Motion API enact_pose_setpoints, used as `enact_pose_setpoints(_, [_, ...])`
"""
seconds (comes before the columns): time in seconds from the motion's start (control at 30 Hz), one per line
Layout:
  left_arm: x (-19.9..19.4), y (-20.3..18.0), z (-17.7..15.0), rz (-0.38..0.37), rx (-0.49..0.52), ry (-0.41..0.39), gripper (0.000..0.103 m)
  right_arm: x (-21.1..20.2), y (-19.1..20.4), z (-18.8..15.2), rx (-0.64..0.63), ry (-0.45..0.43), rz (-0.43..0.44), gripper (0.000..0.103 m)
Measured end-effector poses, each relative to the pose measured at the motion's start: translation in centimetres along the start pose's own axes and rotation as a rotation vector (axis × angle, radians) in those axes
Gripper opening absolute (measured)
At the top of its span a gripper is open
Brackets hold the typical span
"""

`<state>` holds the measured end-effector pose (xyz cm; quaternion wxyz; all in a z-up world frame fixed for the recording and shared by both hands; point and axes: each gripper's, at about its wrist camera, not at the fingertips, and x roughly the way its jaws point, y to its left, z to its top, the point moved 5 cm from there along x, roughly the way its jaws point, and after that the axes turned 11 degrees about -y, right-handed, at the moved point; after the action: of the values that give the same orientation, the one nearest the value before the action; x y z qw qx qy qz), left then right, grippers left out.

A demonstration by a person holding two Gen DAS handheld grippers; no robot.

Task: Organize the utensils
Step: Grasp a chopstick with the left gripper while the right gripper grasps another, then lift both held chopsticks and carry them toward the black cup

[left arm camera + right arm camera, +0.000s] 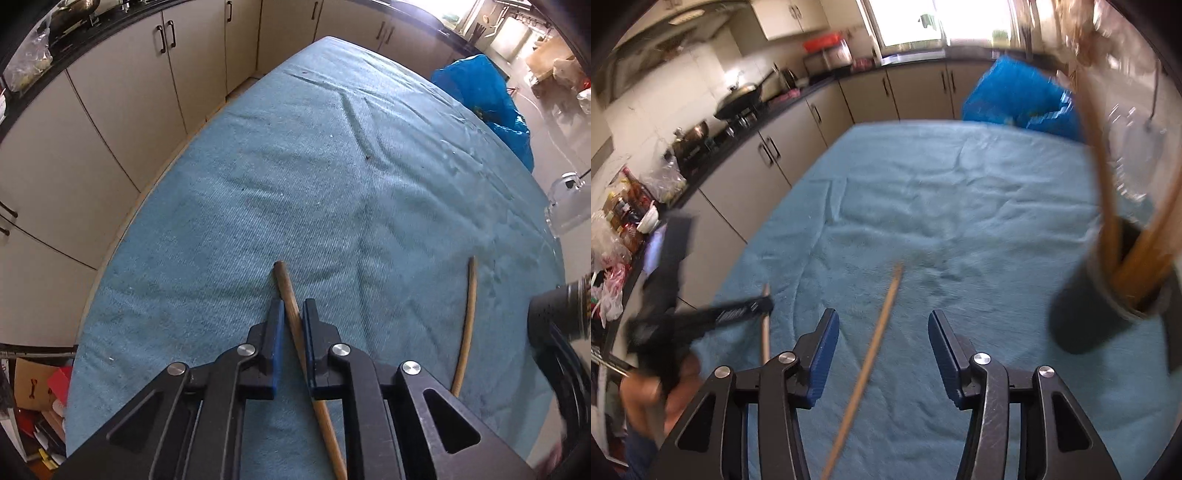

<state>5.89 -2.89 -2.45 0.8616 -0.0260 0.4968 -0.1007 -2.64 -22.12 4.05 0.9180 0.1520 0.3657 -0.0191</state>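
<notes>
A thick wooden stick [284, 280] lies on the blue cloth [295, 166], and my left gripper [293, 306] is shut on it near its far end. A thinner stick [468, 314] lies to the right, with a dark utensil holder [550, 314] at the right edge. In the right wrist view, that thin stick [864, 369] runs between the jaws of my right gripper [883, 315], which stands open with both pads clear of it. The left gripper [764, 302] shows at the left, clamped on its stick [764, 343]. The dark holder [1082, 314] stands to the right and holds several wooden utensils.
A blue plastic bag [1015, 96] sits beyond the table's far right corner. A clear glass container [565, 206] stands off the right edge. Beige cabinets [110, 110] run along the left under a cluttered counter. A person's hand [646, 398] grips the left tool.
</notes>
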Motion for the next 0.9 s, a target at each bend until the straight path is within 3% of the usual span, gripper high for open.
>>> enact_pose_setpoints(0.2, [-0.3, 0.5, 0.0, -0.018, 0.017, 0.012, 0.01, 7.2, -0.6, 1.0, 0.06, 0.17, -0.044, 0.04])
enact_pose_setpoints(0.33, [0.2, -0.4, 0.6, 0.0, 0.04, 0.013, 0.01, 9.3, -0.7, 1.4, 0.042, 0.21, -0.095, 0.035])
enact_pose_setpoints(0.4, [0.9, -1.1, 1.1, 0.008, 0.047, 0.009, 0.01, 10.2, -0.6, 1.0, 0.04, 0.249, -0.101, 0.024])
enact_pose_setpoints(0.47, [1.0, -1.4, 1.3, 0.013, 0.054, 0.002, 0.009, 10.4, -0.4, 1.1, 0.008, 0.237, -0.126, 0.012])
enact_pose_setpoints(0.63, [0.1, -2.0, 1.5, -0.052, 0.05, -0.039, 0.008, 9.5, 0.0, 1.4, 0.017, 0.191, -0.089, 0.008])
enact_pose_setpoints(0.9, [-7.4, -3.4, 3.2, -0.109, 0.053, -0.242, 0.007, -0.9, 2.0, 4.3, -0.003, -0.133, 0.029, 0.008])
